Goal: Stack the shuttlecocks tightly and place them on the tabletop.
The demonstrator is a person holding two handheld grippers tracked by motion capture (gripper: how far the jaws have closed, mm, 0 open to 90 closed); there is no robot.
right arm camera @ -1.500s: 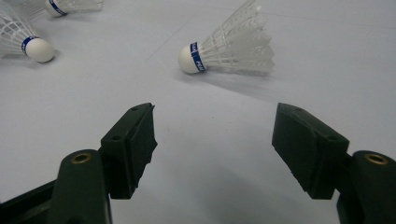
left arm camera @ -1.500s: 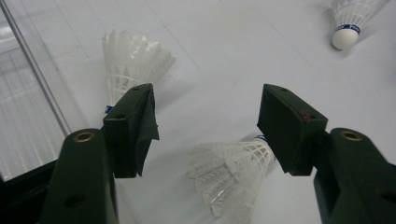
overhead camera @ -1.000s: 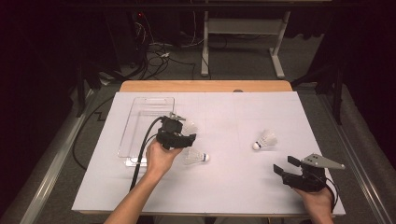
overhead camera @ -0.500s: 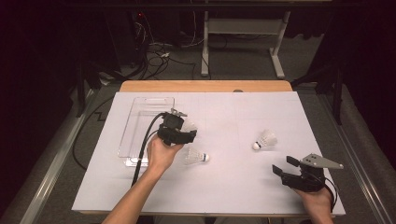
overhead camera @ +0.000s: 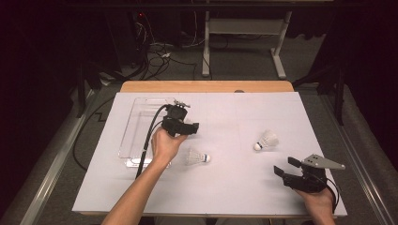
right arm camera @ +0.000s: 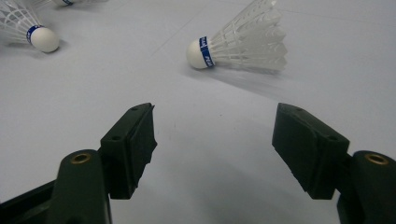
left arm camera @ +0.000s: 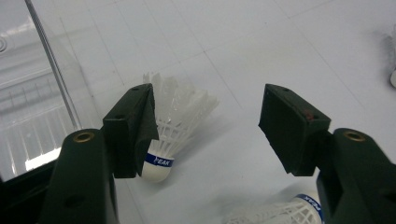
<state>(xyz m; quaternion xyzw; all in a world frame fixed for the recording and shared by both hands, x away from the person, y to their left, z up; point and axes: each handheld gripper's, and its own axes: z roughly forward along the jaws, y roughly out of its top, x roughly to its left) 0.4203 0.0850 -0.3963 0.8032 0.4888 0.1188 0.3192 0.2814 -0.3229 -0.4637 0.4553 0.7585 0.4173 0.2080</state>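
Three white shuttlecocks with blue-banded cork tips lie on the white table. One shuttlecock [left arm camera: 175,122] lies just beyond my left gripper [left arm camera: 210,112], partly behind its left jaw, next to the clear tray [left arm camera: 32,107]. The jaws stand wide apart with nothing between them. In the high view that left gripper [overhead camera: 191,127] hovers right of the tray [overhead camera: 136,126]. A second shuttlecock [overhead camera: 195,158] [left arm camera: 275,214] lies just nearer than it. The third shuttlecock [overhead camera: 266,140] [right arm camera: 243,42] lies ahead of my right gripper [overhead camera: 285,166] [right arm camera: 215,135], which is open and holds nothing near the front right.
The clear plastic tray sits at the table's left. White paper [overhead camera: 225,187] covers the table, with a wooden edge [overhead camera: 206,86] at the back. The left gripper's black cable [overhead camera: 145,145] trails across the tray's near end. Cables and a desk frame [overhead camera: 244,28] lie on the floor beyond.
My left gripper has shifted slightly away from the person, over the shuttlecock beside the tray. The right gripper and the other two shuttlecocks have stayed put.
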